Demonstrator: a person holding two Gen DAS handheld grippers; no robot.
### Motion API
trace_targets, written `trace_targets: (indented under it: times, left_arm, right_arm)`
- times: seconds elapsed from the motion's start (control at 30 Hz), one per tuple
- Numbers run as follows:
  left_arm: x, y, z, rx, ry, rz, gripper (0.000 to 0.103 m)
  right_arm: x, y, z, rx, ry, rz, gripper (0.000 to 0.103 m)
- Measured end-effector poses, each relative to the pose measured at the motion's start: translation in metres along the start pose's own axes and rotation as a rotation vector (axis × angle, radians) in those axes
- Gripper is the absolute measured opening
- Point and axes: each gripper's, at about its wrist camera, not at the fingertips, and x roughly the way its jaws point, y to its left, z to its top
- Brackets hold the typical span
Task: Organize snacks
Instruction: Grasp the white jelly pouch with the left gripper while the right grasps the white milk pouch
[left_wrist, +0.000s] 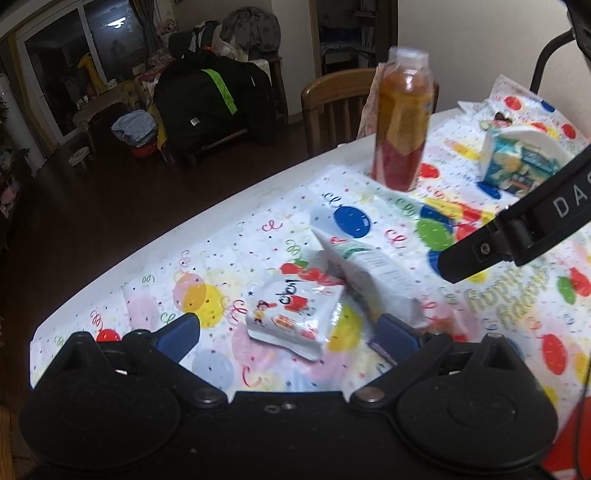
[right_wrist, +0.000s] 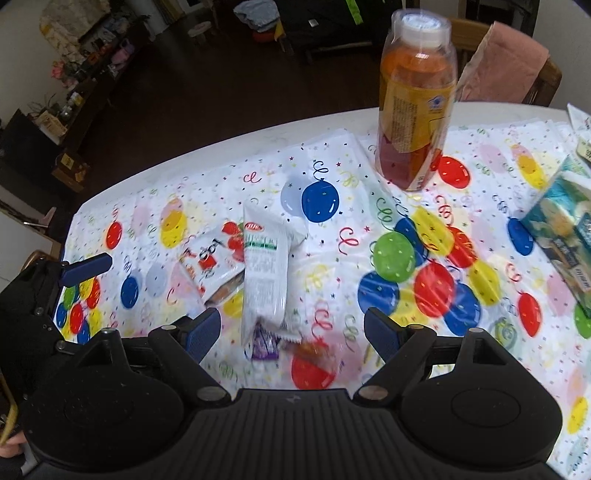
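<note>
Both the right gripper (right_wrist: 291, 330) and the left gripper (left_wrist: 288, 330) are wide open, and the long white snack pack (right_wrist: 264, 273) lies pointing away mid-frame, nearer the right one.

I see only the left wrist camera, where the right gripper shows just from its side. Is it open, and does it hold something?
Observer: The right gripper is open and holds nothing. In its own view, the near end of the long white packet sits between its fingers.
Operator: Is anything under that packet?
Observer: Yes, a small purple wrapper pokes out from under its near end.
Operator: What is behind the bottle?
Observer: A pink cloth draped over the back of the chair.
</note>
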Motion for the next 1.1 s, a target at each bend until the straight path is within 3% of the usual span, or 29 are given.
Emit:
trace_targets:
  times: [0.27, 0.47, 0.57, 0.67, 0.93, 1.1]
  left_arm:
    - [0.044, 0.005, 0.003, 0.030, 0.045, -0.055, 0.098]
    - [0.066, 0.005, 0.009, 0.065, 0.063, -0.082, 0.094]
    - [0.073, 0.004, 0.010, 0.085, 0.076, -0.093, 0.088]
    - [0.078, 0.004, 0.010, 0.088, 0.083, -0.106, 0.082]
    - [0.083, 0.005, 0.010, 0.072, 0.080, -0.109, 0.072]
    - [0.082, 0.004, 0.010, 0.055, 0.087, -0.112, 0.069]
  right_arm:
    - [0.042, 0.005, 0.020, 0.030, 0.029, 0.008, 0.085]
    - [0.065, 0.011, 0.028, 0.054, 0.045, 0.025, 0.077]
    - [0.075, 0.014, 0.029, 0.050, 0.060, 0.026, 0.066]
    - [0.082, 0.016, 0.029, 0.057, 0.066, 0.026, 0.065]
    - [0.089, 0.015, 0.026, 0.081, 0.071, 0.028, 0.037]
    - [0.084, 0.015, 0.025, 0.070, 0.053, 0.008, 0.032]
